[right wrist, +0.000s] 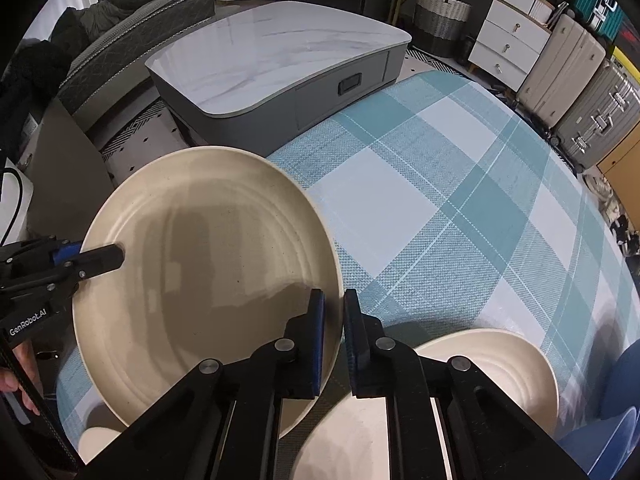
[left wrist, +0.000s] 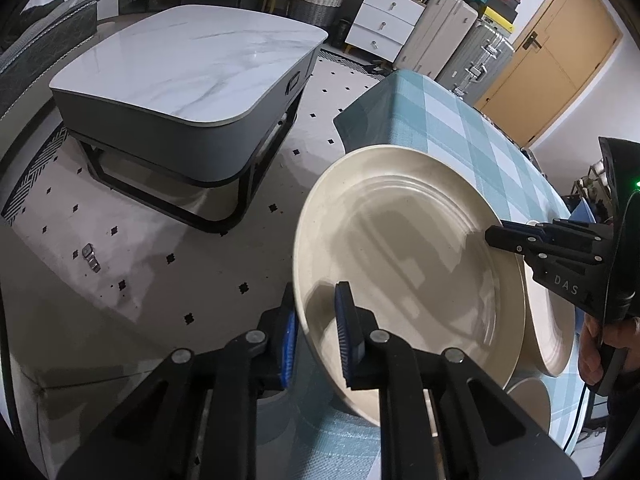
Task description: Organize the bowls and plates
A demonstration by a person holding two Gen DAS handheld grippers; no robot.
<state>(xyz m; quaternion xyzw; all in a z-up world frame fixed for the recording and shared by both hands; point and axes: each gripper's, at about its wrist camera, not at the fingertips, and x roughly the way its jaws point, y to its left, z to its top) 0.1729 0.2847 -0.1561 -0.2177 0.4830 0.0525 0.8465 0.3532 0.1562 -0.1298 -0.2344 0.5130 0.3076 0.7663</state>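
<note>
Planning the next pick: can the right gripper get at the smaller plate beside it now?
Probably not yet: the right gripper is shut on the large plate's rim, though the smaller plate lies uncovered close by.

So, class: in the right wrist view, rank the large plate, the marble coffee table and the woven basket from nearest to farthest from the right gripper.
1. Large plate: its rim is pinched in the right gripper.
2. Coffee table: on the floor beyond the tablecloth's far edge.
3. Basket: against the back wall, upper right.
</note>
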